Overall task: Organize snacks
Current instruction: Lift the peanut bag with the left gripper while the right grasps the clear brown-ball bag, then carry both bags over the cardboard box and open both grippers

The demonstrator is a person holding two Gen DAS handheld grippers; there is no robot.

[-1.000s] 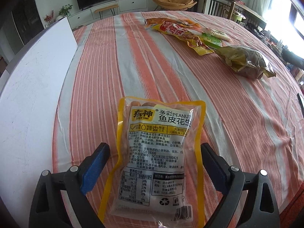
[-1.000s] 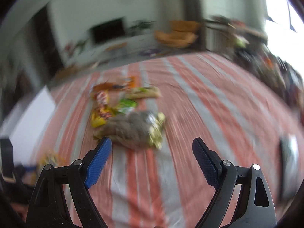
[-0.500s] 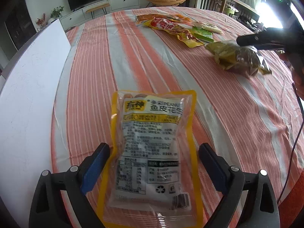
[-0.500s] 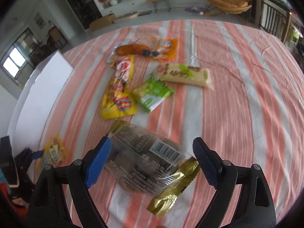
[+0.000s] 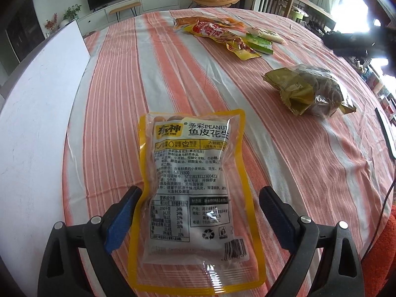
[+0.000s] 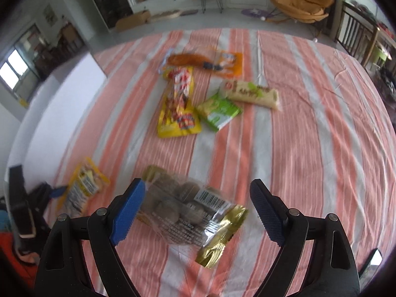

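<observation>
A yellow-edged peanut bag (image 5: 193, 193) lies flat on the striped cloth between the open fingers of my left gripper (image 5: 200, 212); it also shows in the right wrist view (image 6: 81, 188). A clear gold-ended bag of brown round snacks (image 6: 188, 210) lies between the open fingers of my right gripper (image 6: 195, 210); in the left wrist view this bag (image 5: 311, 91) sits at the right. Further back lie an orange pack (image 6: 208, 61), a yellow-red pack (image 6: 178, 106), a green pack (image 6: 217, 111) and a cream bar (image 6: 250, 92).
A white board (image 5: 37, 123) covers the table's left side. The round table's edge curves close on the right (image 5: 381, 173), where a dark flat object (image 5: 386, 133) lies. Chairs (image 6: 356, 32) stand beyond the far right edge.
My right gripper has swung down over the brown snack bag, which now lies between its fingers. My left gripper has edged back slightly from the peanut bag, still open.
</observation>
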